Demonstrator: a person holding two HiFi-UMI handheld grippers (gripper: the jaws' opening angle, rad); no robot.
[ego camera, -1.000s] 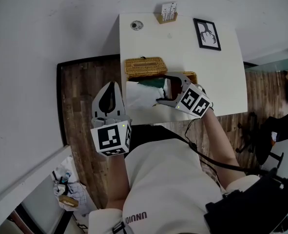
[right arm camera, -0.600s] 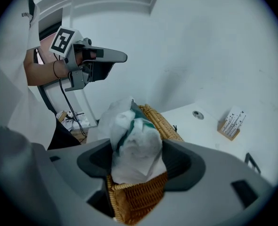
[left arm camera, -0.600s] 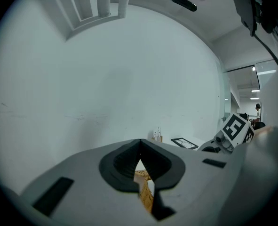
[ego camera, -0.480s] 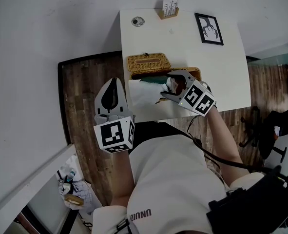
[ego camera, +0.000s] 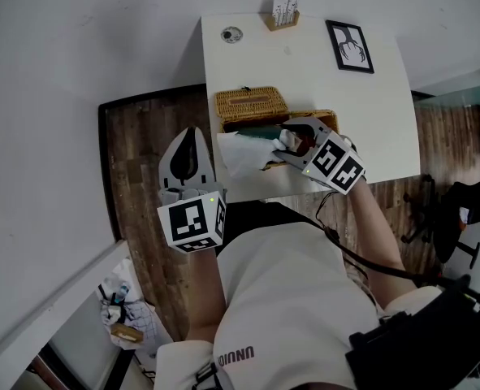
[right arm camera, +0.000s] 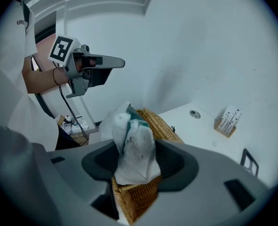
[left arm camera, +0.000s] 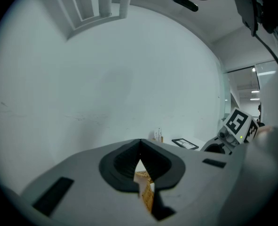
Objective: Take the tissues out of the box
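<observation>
Just closing — right claw [ego camera: 280, 147] pinches tissue [right arm camera: 138, 154] over box [right arm camera: 139, 197].

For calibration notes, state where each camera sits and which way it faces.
Head view: on the person's head, facing steeply down at the white table; shows white-shirted torso, left gripper, right gripper.
Left gripper view: on the left gripper, facing near-level toward the pale wall; shows its shut jaws.
Right gripper view: on the right gripper, angled down at the woven wicker box; its jaws, just now closing, pinch the crumpled white tissue.
Shared: both gripper views show the wooden card holder.
</observation>
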